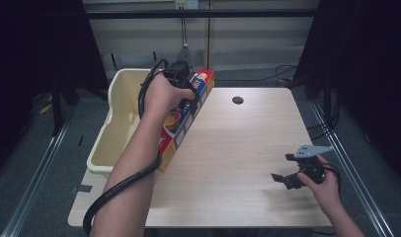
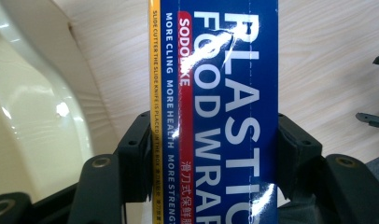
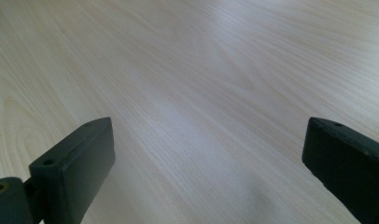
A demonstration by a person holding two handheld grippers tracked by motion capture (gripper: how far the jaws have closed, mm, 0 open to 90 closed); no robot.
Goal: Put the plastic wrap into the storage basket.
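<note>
The plastic wrap box (image 2: 215,116) is pinched between the jaws of the left gripper (image 2: 211,149), with the cream tub (image 1: 114,123) just beside it and not yet holding it, while off to the right the right gripper (image 1: 292,170) hangs spread and empty over the table (image 1: 228,148).

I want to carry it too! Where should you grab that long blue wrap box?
Probably across its narrow width, near the far end, coming from above, as the left gripper does. The plastic wrap box is long and slim, so jaws span its two flat sides.
</note>
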